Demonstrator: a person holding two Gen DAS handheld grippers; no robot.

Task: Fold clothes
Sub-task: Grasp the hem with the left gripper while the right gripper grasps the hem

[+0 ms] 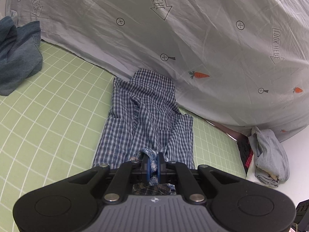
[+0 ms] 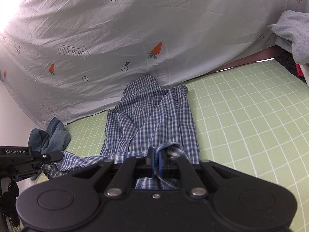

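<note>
Left wrist view first: my left gripper [image 1: 153, 164] is clamped on a bunched hem of the shirt [image 1: 143, 116], which runs up the frame's middle over the green mat [image 1: 48, 96] to the sheet [image 1: 193, 38]. Jeans [image 1: 17, 54] sit at far left. I judge I should carry this corner level, keeping the cloth taut.

Right wrist view: my right gripper [image 2: 155, 161] is pinched on the other hem corner at lower centre, shirt [image 2: 150, 116] ahead; the left gripper [image 2: 44, 155] shows at lower left. I'd match both hands' pace so the fold lands square.
</note>
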